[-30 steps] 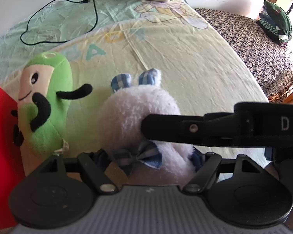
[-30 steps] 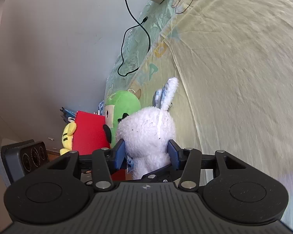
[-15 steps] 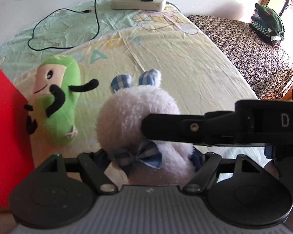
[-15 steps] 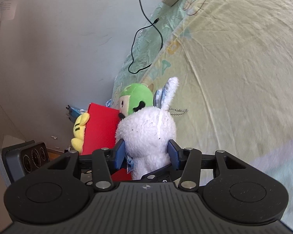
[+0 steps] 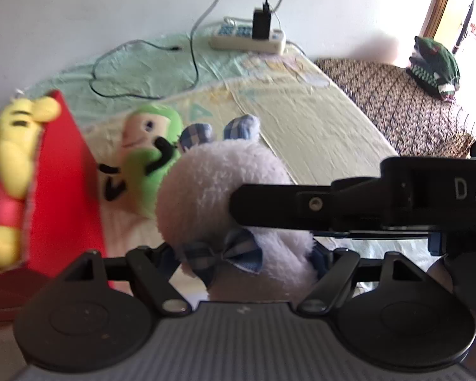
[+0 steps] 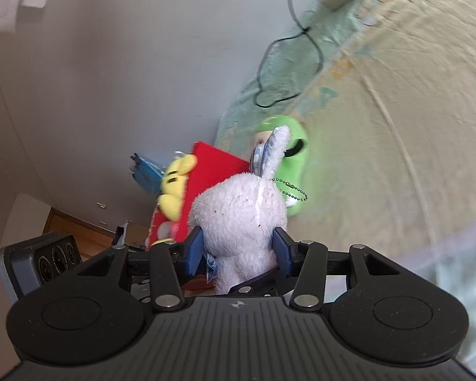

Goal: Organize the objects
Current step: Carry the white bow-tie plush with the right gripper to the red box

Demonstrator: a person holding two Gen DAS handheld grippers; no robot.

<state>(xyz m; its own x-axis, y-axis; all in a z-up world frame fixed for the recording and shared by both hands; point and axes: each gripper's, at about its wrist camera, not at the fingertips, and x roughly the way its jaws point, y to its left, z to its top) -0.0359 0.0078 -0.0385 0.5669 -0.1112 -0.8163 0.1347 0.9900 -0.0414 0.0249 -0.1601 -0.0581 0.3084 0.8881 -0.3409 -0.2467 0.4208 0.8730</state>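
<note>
Blue pads of the right gripper (image 6: 239, 250) are pinching the white plush rabbit (image 6: 241, 212) at its body, one pad on each flank, ears pointing to 12 o'clock in that view. In the left wrist view the left gripper (image 5: 247, 258) is also closing on the same rabbit low down, near its checked bow (image 5: 238, 252); the right tool's black finger is crossing the rabbit's face from 3 o'clock. So both tools are sharing one soft toy, held clear above the yellow sheet (image 5: 317, 120).

Outward: the green plush (image 5: 149, 152) is lying on the sheet at about 10 o'clock from the rabbit, just beside the red box (image 5: 66, 171). A yellow plush (image 5: 12, 146) is already sitting inside that box. A power strip (image 5: 247, 36) and cable are lying far back at 12 o'clock.

Judgement: the rabbit is being carried toward the box at 9 o'clock. To do it well, both grips should be travelling together so the plush is not stretched; the carry should be clearing the box wall and the green plush before lowering beside the yellow one, with one tool letting go first.
</note>
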